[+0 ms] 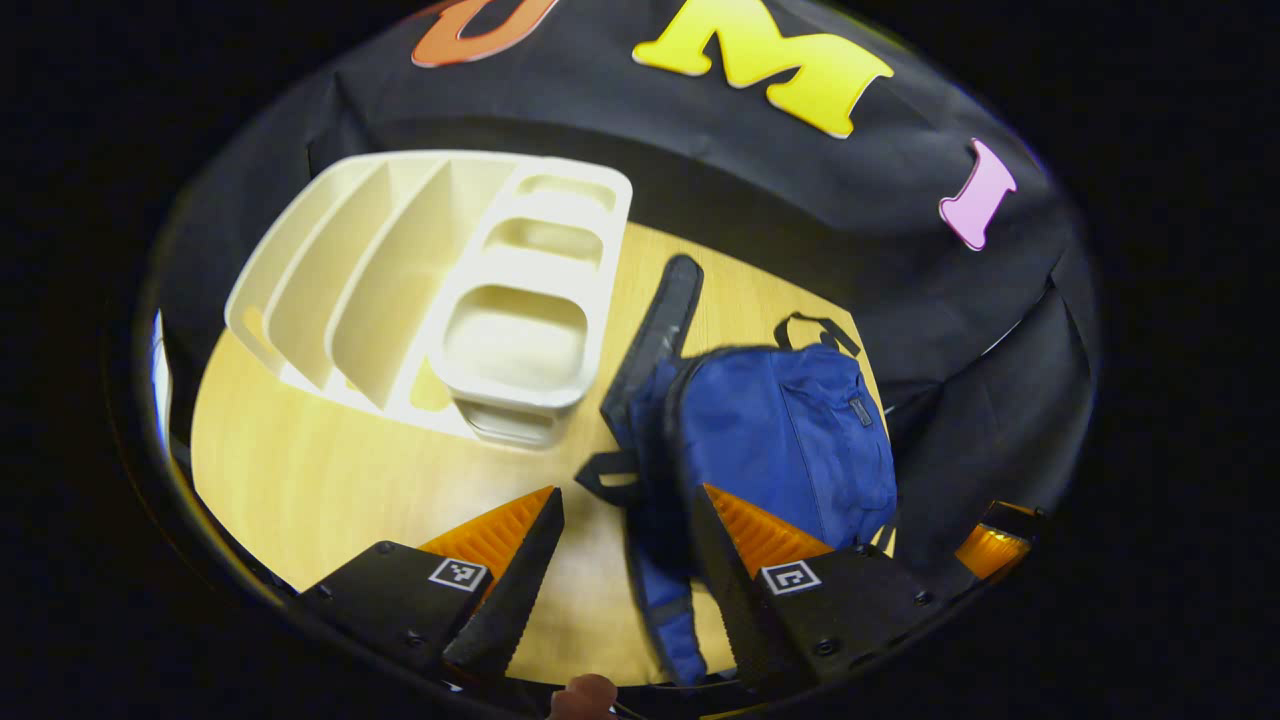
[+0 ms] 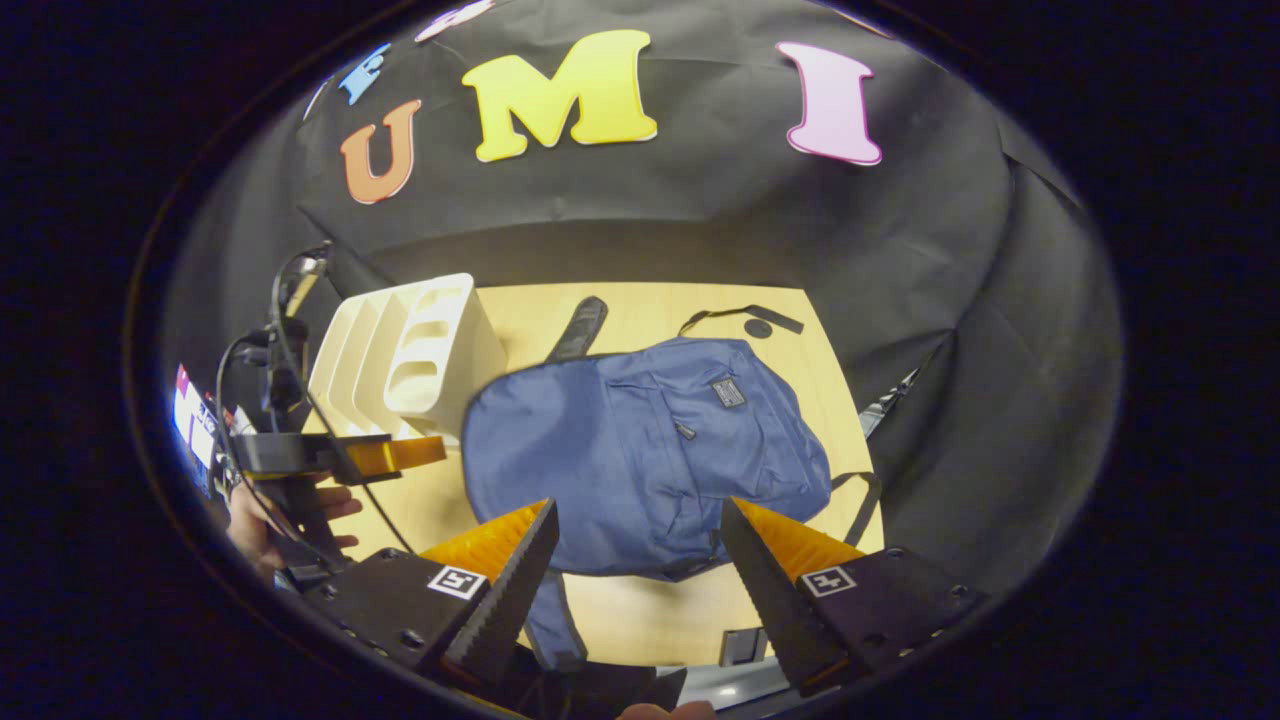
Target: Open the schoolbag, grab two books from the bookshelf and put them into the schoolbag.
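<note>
A blue schoolbag (image 1: pixel 790 440) (image 2: pixel 640 450) lies flat on the wooden table (image 1: pixel 330 470) (image 2: pixel 640 300), front pocket up, and I see no open zipper. A white bookshelf (image 1: pixel 430 280) (image 2: pixel 410 360) with upright dividers stands to its left; the slots I can see hold nothing. My left gripper (image 1: pixel 628 495) hovers open above the bag's left edge and a dark strap. My right gripper (image 2: pixel 640 505) hangs open over the bag's near edge. In the right gripper view the left gripper (image 2: pixel 400 455) sits beside the shelf, held by a hand (image 2: pixel 270 520).
A black padded shoulder strap (image 1: pixel 660 330) (image 2: pixel 580 330) stretches away from the bag toward the back wall. A thin strap with a buckle (image 2: pixel 745 318) lies at the table's far edge. Cables (image 2: pixel 280 330) rise above the left gripper. Black cloth encloses the table.
</note>
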{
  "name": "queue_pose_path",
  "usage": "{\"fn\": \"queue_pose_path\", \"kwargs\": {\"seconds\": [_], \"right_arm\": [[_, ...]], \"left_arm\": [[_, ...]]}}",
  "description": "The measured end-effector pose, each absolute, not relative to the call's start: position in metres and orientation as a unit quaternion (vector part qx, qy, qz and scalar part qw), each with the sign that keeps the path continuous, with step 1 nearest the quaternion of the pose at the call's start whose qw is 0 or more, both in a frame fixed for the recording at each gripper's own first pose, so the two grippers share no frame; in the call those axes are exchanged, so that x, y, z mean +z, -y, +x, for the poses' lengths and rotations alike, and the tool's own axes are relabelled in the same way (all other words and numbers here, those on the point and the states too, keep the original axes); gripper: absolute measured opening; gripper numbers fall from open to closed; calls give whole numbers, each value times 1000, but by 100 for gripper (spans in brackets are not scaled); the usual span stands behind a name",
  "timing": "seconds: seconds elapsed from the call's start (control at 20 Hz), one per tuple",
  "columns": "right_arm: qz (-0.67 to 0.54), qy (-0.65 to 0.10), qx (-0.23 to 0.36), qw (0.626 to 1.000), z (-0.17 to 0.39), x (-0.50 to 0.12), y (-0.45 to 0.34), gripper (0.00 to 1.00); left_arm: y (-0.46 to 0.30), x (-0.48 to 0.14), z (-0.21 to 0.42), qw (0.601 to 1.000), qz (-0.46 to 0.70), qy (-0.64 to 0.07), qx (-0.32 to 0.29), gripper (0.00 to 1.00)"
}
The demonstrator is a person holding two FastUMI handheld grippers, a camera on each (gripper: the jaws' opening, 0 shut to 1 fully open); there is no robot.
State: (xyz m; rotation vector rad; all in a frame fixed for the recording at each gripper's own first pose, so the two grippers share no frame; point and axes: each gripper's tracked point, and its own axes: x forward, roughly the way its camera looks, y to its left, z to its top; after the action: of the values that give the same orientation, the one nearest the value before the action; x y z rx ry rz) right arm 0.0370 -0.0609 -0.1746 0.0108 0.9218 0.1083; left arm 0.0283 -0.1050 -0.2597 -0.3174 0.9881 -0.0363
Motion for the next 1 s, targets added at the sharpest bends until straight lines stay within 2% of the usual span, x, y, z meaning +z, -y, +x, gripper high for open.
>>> {"fn": "queue_pose_path", "kwargs": {"seconds": [0.25,0.4,0.6,0.75,0.8,0.85,0.9,0.95,1.0], "right_arm": [[46,-409,74,908,24,-150,26,97],[46,-364,89,926,19,-122,5,97],[23,-269,100,958,19,-67,-16,97],[7,-183,96,978,20,-21,-31,98],[5,-156,95,983,20,-8,-35,99],[5,-129,92,987,21,6,-38,94],[7,-104,88,991,21,19,-41,94],[10,-81,83,993,22,31,-44,95],[13,-60,77,995,22,41,-44,96]], "left_arm": [[67,-167,49,943,-71,-325,-20,83],[45,-100,51,971,-23,-237,-19,84],[15,-28,51,987,-4,-163,-5,88],[-7,18,49,994,33,-100,14,95],[-10,30,45,996,35,-84,18,91],[-16,43,41,997,35,-68,24,100],[-21,54,37,997,33,-56,32,91],[-28,60,33,998,30,-46,40,96],[-32,66,31,998,26,-37,47,96]]}}
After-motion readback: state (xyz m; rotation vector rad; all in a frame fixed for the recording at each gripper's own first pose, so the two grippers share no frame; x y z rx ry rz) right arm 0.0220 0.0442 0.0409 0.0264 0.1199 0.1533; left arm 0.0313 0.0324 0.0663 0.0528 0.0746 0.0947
